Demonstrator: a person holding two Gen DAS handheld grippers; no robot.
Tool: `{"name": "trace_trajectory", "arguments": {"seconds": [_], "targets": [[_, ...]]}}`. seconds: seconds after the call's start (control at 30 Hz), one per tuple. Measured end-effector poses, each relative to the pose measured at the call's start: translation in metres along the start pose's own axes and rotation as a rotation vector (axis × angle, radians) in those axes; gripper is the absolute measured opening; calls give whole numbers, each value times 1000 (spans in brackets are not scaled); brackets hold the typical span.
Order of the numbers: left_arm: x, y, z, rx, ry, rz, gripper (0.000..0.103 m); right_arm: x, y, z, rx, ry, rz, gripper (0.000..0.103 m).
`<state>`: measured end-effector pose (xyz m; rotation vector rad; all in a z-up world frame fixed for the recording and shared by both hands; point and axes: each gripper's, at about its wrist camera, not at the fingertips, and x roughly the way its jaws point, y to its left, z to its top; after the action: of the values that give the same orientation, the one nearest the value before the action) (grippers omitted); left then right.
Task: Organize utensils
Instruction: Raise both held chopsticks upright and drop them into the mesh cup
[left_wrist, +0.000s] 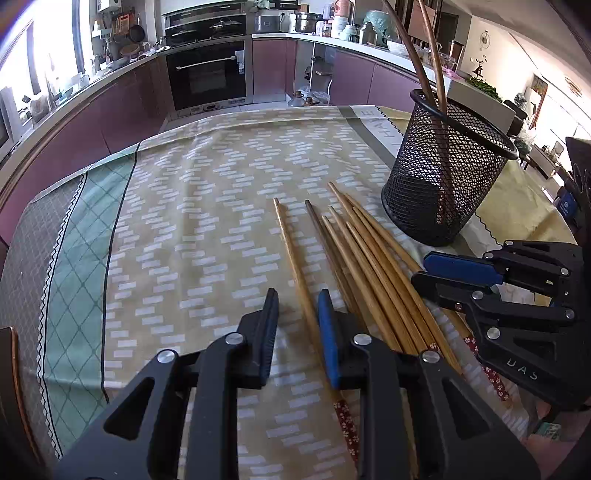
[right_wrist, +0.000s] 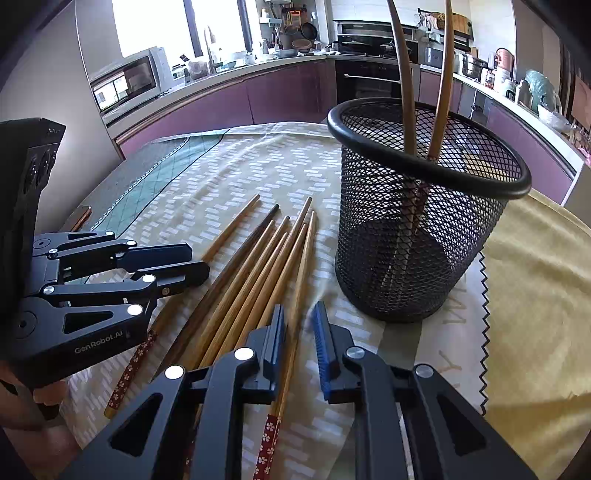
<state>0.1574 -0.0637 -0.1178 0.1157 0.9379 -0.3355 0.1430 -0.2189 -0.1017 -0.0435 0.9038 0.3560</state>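
Several wooden chopsticks (left_wrist: 364, 266) lie side by side on the patterned tablecloth, also in the right wrist view (right_wrist: 258, 269). A black mesh holder (left_wrist: 443, 173) stands upright with two chopsticks (left_wrist: 430, 70) in it; it also shows in the right wrist view (right_wrist: 421, 221). My left gripper (left_wrist: 297, 306) is open, low over the cloth, its fingers astride the leftmost chopstick (left_wrist: 295, 258). My right gripper (right_wrist: 299, 321) is open, astride the rightmost chopsticks (right_wrist: 301, 273), just left of the holder.
The tablecloth (left_wrist: 184, 240) covers the table; its far edge (left_wrist: 240, 118) faces purple kitchen cabinets and an oven (left_wrist: 207, 74). A yellow cloth (right_wrist: 535, 295) lies right of the holder. The two grippers sit close together over the chopsticks.
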Motion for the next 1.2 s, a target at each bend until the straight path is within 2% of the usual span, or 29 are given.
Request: {"name": "trace_trajectory", "arguments": {"seconds": [0.2,0.6,0.77,1.2], "targets": [[2,0,-1,-31,-5,-15,8,-3,-6,-3,27,-9,15,7],[-15,5,-7,-71,-29,-45,8,-21,-11,-6,53,-46,59,6],[-38,6,-6,-62,-69,-64,8,-38,-8,-5,42,-89,107,6],[-119,0,9,-18,-220,-230,7,-96,-23,7,64,-250,178,6]]}}
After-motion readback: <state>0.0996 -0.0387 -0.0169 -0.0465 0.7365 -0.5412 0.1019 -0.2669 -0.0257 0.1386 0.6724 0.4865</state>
